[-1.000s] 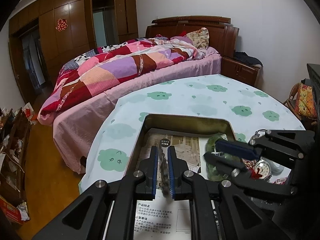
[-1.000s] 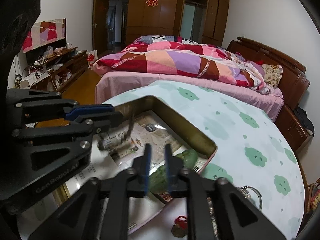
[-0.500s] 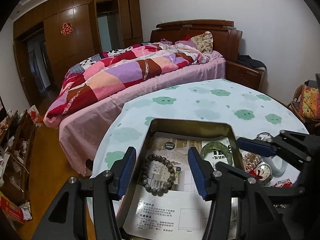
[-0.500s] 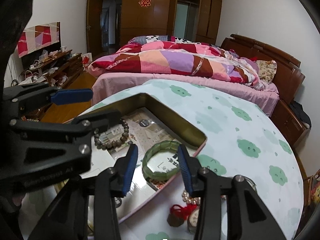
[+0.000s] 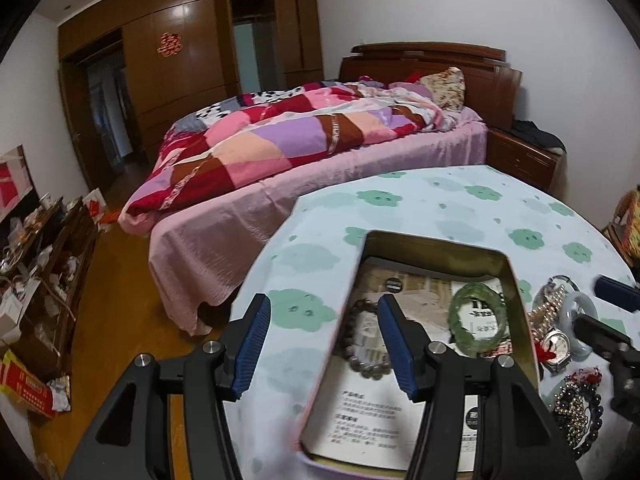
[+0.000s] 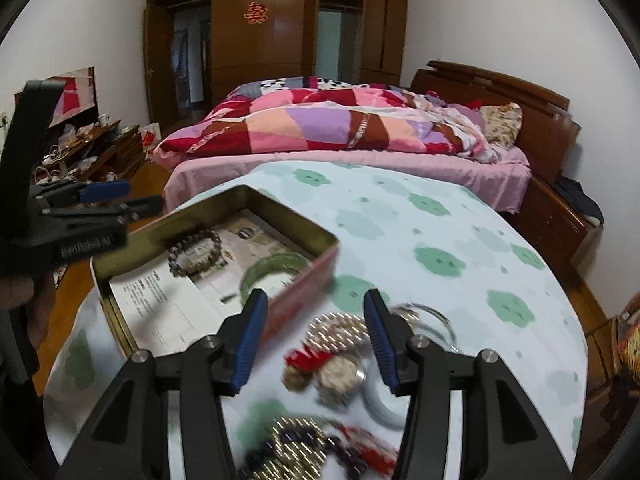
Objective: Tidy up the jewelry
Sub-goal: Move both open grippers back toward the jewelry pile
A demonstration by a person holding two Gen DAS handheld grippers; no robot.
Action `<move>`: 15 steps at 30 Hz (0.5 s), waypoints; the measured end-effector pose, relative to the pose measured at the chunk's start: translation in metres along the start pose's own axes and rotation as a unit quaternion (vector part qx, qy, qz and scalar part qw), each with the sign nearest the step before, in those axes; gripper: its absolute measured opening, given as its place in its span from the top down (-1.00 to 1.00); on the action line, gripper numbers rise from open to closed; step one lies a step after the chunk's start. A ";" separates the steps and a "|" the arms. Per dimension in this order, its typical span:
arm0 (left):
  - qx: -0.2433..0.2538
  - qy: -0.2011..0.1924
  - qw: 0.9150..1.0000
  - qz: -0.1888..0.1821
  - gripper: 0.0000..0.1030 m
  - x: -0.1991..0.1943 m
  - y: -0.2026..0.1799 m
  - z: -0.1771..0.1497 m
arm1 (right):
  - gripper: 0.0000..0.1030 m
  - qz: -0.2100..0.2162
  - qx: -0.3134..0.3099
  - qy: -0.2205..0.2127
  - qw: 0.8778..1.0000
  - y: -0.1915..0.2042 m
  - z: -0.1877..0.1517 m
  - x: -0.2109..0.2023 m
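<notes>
Both bracelets are lying in the tin [image 6: 120, 258]; your right gripper [image 6: 312, 344], fingers just opening and empty, is hovering over the jewelry pile [image 6: 336, 360]. Be singling out one piece.

A red double-happiness sign [image 6: 256, 13] hangs on the brown wardrobe door [image 6: 260, 36]. Embossed lettering on the left gripper [image 6: 106, 200] body is too blurred to read. The leaflet [image 5: 380, 416] in the tin [image 5: 436, 242] carries small Chinese print, also unreadable.
</notes>
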State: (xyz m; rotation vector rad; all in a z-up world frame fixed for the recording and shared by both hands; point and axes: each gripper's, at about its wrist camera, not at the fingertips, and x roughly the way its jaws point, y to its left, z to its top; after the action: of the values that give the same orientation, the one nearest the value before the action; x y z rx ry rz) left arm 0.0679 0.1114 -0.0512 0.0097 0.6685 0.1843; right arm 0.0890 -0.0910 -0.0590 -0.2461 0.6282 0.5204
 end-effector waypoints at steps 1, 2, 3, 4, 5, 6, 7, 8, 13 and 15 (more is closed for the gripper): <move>-0.002 0.000 1.000 0.003 -0.09 0.000 0.003 0.000 | -0.06 -0.005 0.006 0.002 1.000 -0.005 -0.004 -0.003; -0.003 -0.001 1.000 0.007 -0.09 -0.001 0.005 0.000 | -0.07 -0.007 0.010 0.005 1.000 -0.008 -0.007 -0.005; -0.004 -0.002 1.000 0.012 -0.09 -0.002 0.006 0.000 | -0.07 -0.010 0.017 0.008 1.000 -0.013 -0.011 -0.008; -0.006 -0.003 1.000 0.015 -0.09 -0.003 0.008 0.000 | -0.07 -0.012 0.023 0.011 1.000 -0.017 -0.016 -0.010; -0.006 -0.003 1.000 0.015 -0.10 -0.004 0.007 0.000 | -0.07 -0.014 0.026 0.013 0.999 -0.020 -0.019 -0.012; -0.006 -0.003 1.000 0.013 -0.10 -0.005 0.006 -0.001 | -0.07 -0.018 0.030 0.017 0.999 -0.024 -0.024 -0.013; -0.004 -0.002 1.000 0.013 -0.10 -0.006 0.004 -0.002 | -0.07 -0.021 0.033 0.020 0.999 -0.027 -0.028 -0.015; -0.003 -0.002 1.000 0.012 -0.10 -0.008 0.002 -0.003 | -0.07 -0.023 0.035 0.021 0.999 -0.030 -0.032 -0.017; 0.008 -0.004 1.000 -0.027 -0.09 -0.022 -0.019 -0.008 | -0.07 -0.036 0.057 0.030 0.997 -0.048 -0.049 -0.027; 0.018 -0.007 0.999 -0.044 -0.10 -0.029 -0.035 -0.010 | -0.07 -0.039 0.065 0.031 0.997 -0.054 -0.055 -0.032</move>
State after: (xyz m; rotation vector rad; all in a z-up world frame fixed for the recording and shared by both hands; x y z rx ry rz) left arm 0.0450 0.0715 -0.0436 0.0148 0.6577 0.0872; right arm 0.0688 -0.1697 -0.0795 -0.1650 0.7076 0.3956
